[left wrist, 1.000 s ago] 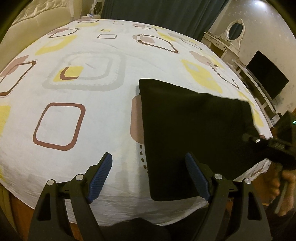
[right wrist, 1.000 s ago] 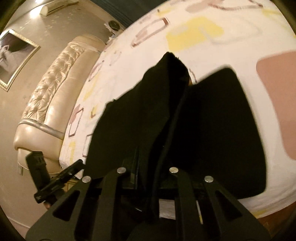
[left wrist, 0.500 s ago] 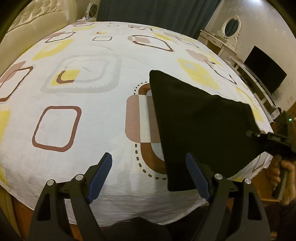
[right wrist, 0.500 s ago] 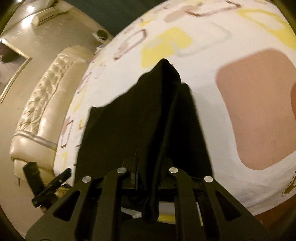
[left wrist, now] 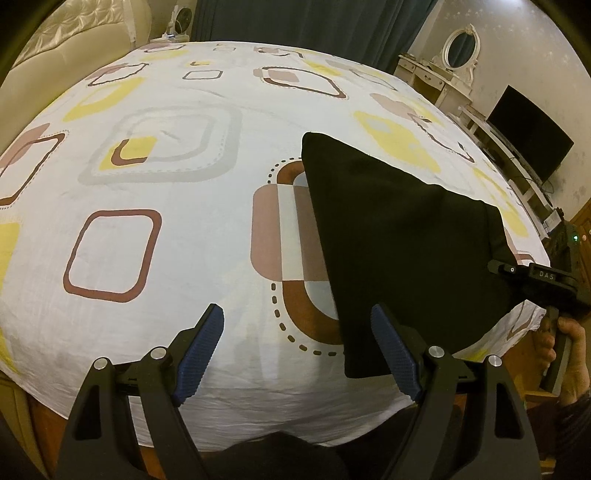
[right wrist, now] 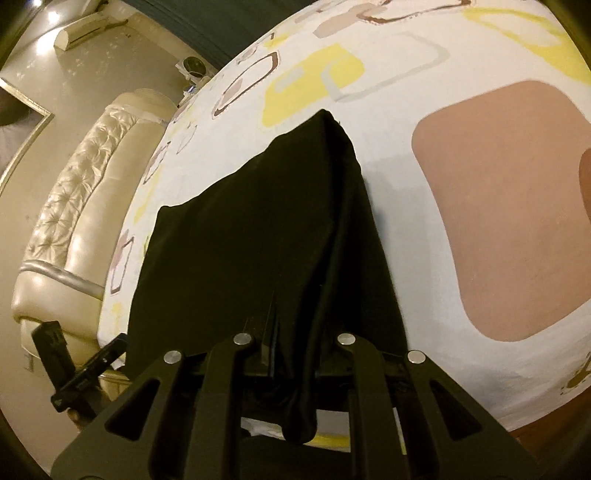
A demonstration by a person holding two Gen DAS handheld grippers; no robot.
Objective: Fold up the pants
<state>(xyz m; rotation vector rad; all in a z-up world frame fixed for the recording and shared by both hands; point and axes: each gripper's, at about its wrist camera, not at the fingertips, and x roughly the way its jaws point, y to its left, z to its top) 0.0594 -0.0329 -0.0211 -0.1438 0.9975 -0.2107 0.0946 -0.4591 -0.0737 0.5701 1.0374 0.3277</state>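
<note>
The black pants (left wrist: 399, 236) lie folded into a flat dark panel on the right part of the patterned bed sheet (left wrist: 155, 229). My left gripper (left wrist: 297, 354) is open and empty, hovering near the bed's front edge, its right blue pad (left wrist: 391, 350) over the pants' near corner. My right gripper (left wrist: 535, 277) shows at the pants' right edge. In the right wrist view it (right wrist: 291, 354) is shut on the pants (right wrist: 258, 236), with cloth bunched between the fingers and hanging below them.
A cream tufted headboard (right wrist: 74, 206) stands along the bed's left side. A dressing table with an oval mirror (left wrist: 456, 51) and a dark TV (left wrist: 528, 136) stand at the right. Dark curtains (left wrist: 295, 18) hang behind the bed.
The right gripper has dragged the pants to the right across the sheet, uncovering the brown and blue square pattern. The left gripper has stayed open and nearly still.
</note>
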